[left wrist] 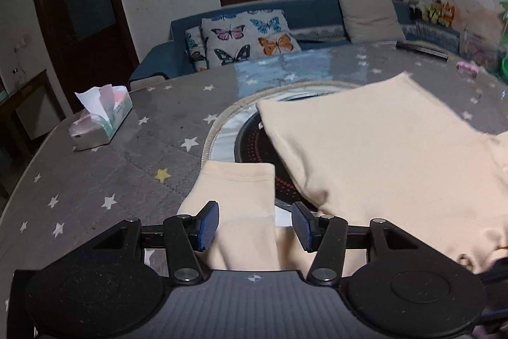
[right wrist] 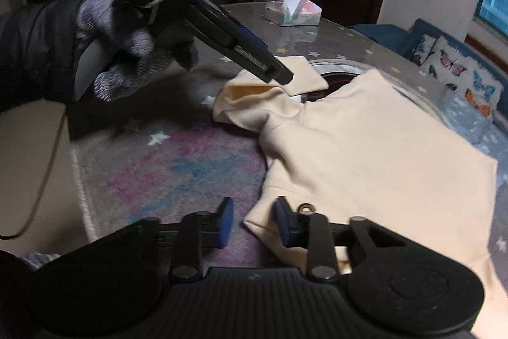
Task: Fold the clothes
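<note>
A cream garment lies on the round table, its body spread to the right and one sleeve pointing away from me. My left gripper is open, its blue pads on either side of that sleeve, just above it. In the right wrist view the garment lies flat, with the sleeve at the far side. The left gripper shows there too, held by a gloved hand, tips at the sleeve's bunched shoulder. My right gripper is open over the garment's near corner.
A grey star-patterned cloth covers the table, with a round lazy Susan under the garment. A tissue box stands at the far left. A sofa with butterfly cushions is beyond the table. A cable hangs at the left.
</note>
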Available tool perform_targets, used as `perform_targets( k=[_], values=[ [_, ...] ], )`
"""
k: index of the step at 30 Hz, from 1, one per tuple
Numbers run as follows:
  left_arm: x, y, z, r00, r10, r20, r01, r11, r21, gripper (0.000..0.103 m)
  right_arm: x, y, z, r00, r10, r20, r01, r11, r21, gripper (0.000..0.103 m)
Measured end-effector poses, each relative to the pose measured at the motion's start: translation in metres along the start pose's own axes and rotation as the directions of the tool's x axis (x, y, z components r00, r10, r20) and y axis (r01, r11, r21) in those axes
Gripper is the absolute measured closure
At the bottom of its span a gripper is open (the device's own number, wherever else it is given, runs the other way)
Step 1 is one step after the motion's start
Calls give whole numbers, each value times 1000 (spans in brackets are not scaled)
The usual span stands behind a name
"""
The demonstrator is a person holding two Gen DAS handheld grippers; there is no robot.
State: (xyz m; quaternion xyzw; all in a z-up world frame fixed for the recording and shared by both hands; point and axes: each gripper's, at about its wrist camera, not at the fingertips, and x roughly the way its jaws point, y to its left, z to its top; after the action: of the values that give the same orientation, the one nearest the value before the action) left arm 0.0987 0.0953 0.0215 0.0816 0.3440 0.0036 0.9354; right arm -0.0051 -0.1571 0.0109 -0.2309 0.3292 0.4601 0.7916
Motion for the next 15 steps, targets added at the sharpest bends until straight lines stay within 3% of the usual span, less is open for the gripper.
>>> perform_targets(
  k=[3, 4, 6, 8, 11, 15],
  values=[
    [17, 3, -1, 1000, -7, -30, 7, 1000, 0, 52, 1, 0, 0, 1000, -8, -3, 8, 1000, -6, 91],
    [22, 5, -2, 999, -7, -36, 7, 1000, -6, 63, 0, -1, 0, 1000, -5, -3, 5, 1000, -5, 93],
    [31, 9, -4, 999, -6, -49, 5, 1000, -17, 70, -2, -4, 0, 1000, 3, -2, -3, 1000, -2, 96],
    [29, 15, -4, 999, -2, -41, 1, 999, -35, 95, -4, -6, -1, 1000, 10, -2, -10, 1000, 1, 98],
    [21, 27, -3, 999, 40, -6, -41, 997, -70, 97, -11, -11, 0, 1000, 28, 4, -28, 1000, 11, 99],
    [-2, 59, -3, 992, 116, 53, -104, 977, -187, 97, -27, -17, -2, 999, 48, 16, -48, 999, -5, 99]
  ],
)
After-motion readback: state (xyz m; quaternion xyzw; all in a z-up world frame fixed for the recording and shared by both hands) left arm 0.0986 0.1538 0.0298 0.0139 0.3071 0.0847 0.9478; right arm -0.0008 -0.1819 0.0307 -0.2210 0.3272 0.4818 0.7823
